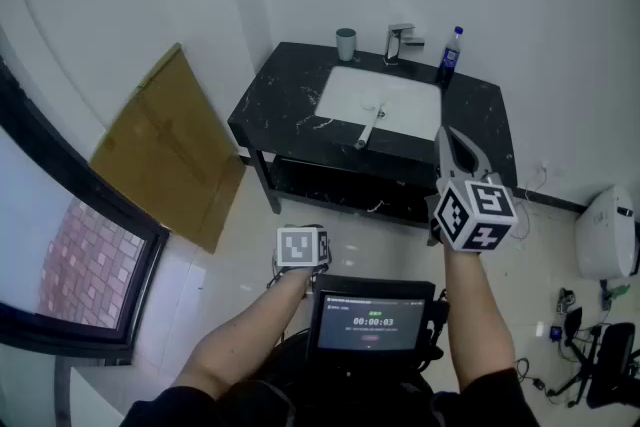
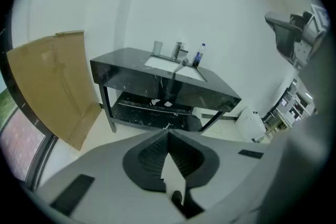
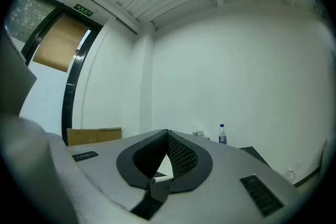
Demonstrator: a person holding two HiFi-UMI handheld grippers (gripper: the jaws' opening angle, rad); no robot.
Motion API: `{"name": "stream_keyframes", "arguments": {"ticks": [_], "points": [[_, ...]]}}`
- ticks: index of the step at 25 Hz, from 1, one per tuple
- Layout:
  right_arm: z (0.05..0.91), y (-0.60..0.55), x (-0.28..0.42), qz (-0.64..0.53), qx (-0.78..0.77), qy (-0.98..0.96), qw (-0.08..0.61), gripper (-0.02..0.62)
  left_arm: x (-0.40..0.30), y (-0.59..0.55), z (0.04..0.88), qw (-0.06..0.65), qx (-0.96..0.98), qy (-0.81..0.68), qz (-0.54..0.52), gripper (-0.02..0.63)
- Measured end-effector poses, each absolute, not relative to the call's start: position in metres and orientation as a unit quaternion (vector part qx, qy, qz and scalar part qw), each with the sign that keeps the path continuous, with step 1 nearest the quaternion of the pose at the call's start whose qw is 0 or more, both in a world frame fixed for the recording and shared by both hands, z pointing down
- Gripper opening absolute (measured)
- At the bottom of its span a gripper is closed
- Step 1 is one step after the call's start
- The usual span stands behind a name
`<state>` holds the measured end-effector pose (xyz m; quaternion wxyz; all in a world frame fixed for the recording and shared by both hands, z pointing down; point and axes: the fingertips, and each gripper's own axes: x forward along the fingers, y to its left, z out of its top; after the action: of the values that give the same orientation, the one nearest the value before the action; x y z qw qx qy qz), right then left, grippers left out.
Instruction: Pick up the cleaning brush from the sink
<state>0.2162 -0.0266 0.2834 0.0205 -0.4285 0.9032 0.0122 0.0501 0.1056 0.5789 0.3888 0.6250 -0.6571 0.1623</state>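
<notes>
Right at the start, in the walk-up step. Nothing picked up yet.

Far off across the floor: a black bench (image 1: 275,110) with a white sink (image 1: 335,87) set in its top. In the sink, lying flat, the cleaning brush (image 1: 369,127), with its thin handle poking over the front rim toward the room. Bristle end hard to pick out from this far; probably the end inside the sink. Behind the sink, a cup (image 1: 345,44), a tap (image 1: 400,41) and a blue bottle (image 1: 451,50), all apart from the brush.

Left gripper (image 2: 168,132): clenched tight, nothing inside, tipped down toward the foot of the bench. Right gripper (image 3: 167,134): clenched tight too, nothing inside, held level, aimed at the wall above the bench.

Next: walk up close to the bench. Then spread one gripper wide, most likely the right one, nearer the sink in the head view. Lower over the handle, one pad on each side, and squeeze. Then lift straight up, clear of the rim. Careful with such a thin handle: easy to slip or roll if pinched off the middle.
</notes>
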Motion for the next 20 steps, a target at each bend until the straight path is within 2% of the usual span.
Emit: {"name": "stream_keyframes", "arguments": {"ticks": [6, 14, 20], "points": [[0.296, -0.044, 0.135, 0.006, -0.413, 0.910, -0.014, 0.006, -0.024, 0.086, 0.551, 0.355, 0.650, -0.652, 0.163, 0.009], [0.309, -0.126, 0.069, -0.007, -0.406, 0.913, -0.040, 0.006, -0.082, 0.006, 0.520, 0.339, 0.670, -0.646, 0.139, 0.009], [0.335, -0.218, 0.026, -0.044, -0.402, 0.912, -0.064, 0.006, -0.133, -0.084, 0.475, 0.269, 0.692, -0.653, 0.147, 0.009]]}}
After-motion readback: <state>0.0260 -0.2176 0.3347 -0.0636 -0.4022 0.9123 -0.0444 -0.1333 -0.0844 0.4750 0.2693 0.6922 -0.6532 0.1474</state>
